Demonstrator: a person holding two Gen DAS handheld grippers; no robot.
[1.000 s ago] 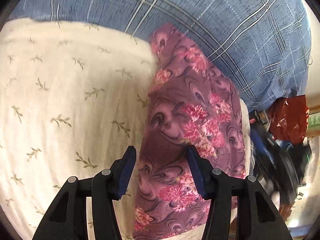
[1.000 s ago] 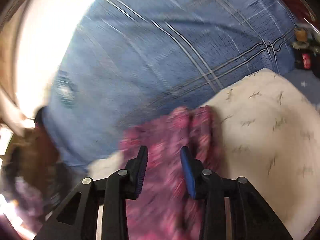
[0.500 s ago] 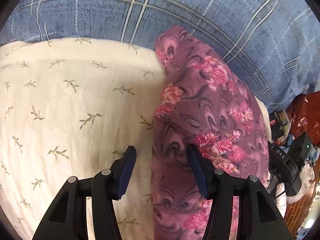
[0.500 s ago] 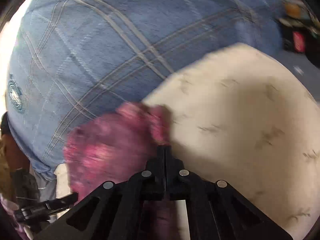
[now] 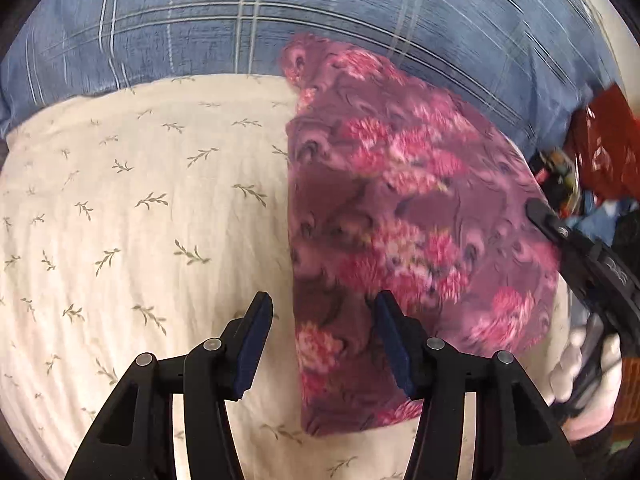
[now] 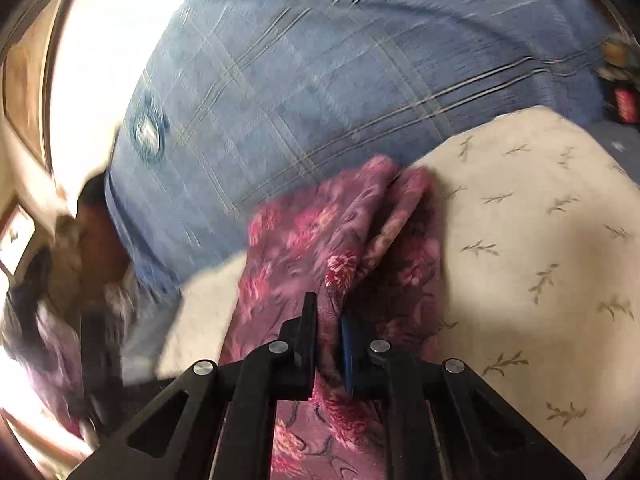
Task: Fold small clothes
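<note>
- Big blue checked bed cover [image 5: 360, 8]: lies under everything.
- Cream cloth with little green twigs [image 5: 140, 220]: spreads flat on top of the cover.
- Small purple cloth with pink flowers [image 5: 400, 220]: sits on the cream cloth's right side.
- Right claw [image 6: 326, 312]: pinches a raised fold of the purple cloth. Has just loosened a tiny bit, with the fold between the jaws.
- Left claw [image 5: 322, 306]: hovers half apart over the purple cloth's left edge, holding nothing.
- Step in hand, most likely: lifting one side to fold it over.
- Next, likely: squeeze tight, carry the fold across, lay the edges even.

Matt floral cloth garment [image 5: 404, 216], crinkled cream sheet [image 5: 132, 216], perhaps cotton
</note>
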